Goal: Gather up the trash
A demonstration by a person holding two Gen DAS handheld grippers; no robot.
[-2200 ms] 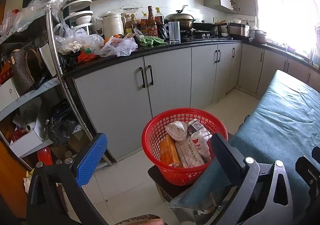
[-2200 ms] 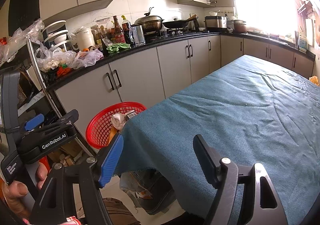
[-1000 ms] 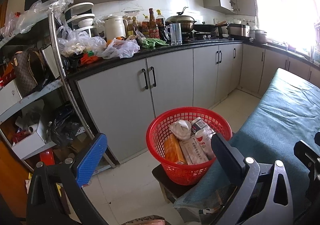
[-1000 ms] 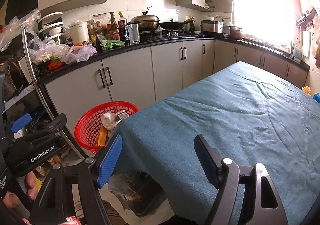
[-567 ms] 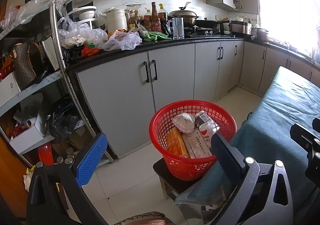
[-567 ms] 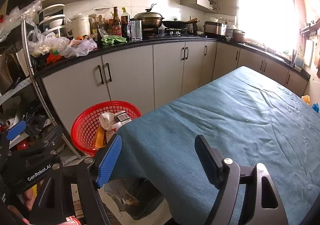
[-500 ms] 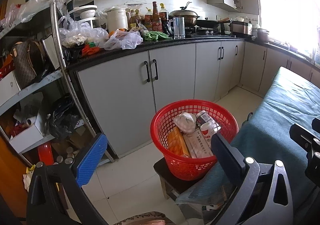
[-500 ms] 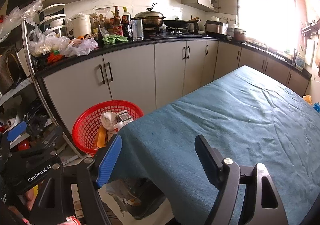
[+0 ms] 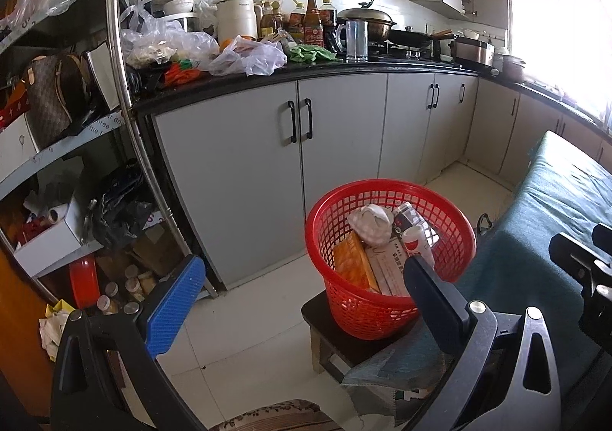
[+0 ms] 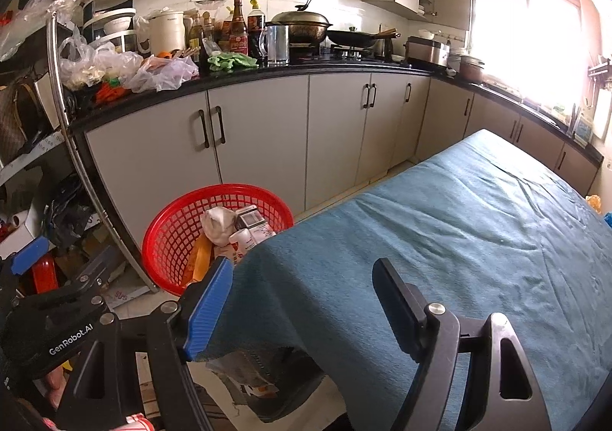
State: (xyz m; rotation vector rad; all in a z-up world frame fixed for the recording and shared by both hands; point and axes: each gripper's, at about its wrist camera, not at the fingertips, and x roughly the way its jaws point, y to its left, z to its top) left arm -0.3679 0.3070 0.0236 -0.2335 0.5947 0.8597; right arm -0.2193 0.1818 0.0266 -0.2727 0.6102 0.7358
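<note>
A red mesh basket [image 9: 390, 201] [image 10: 183, 216] stands on a low dark stool [image 9: 325, 320] beside the table's corner. It holds a crumpled white wad [image 9: 369, 222], an orange box [image 9: 350, 266], a white carton and a small white bottle [image 9: 415, 241]. My left gripper [image 9: 302, 293] hangs open above the floor, short of the basket, nothing between its fingers. My right gripper [image 10: 302, 293] is open too, over the near corner of the teal cloth [image 10: 459, 239], and holds nothing. The left gripper's body shows at the lower left of the right wrist view.
Grey cabinets [image 9: 267, 170] under a black counter crowded with plastic bags [image 9: 244, 56], bottles, a kettle and pots run along the back. A metal rack [image 9: 126, 94] with bags and boxes stands left. White tiled floor [image 9: 248, 335] lies before the basket.
Both grippers have drifted a little, so the basket sits slightly further right in the left wrist view and nearer centre in the right wrist view. Both stay open and hold nothing.
</note>
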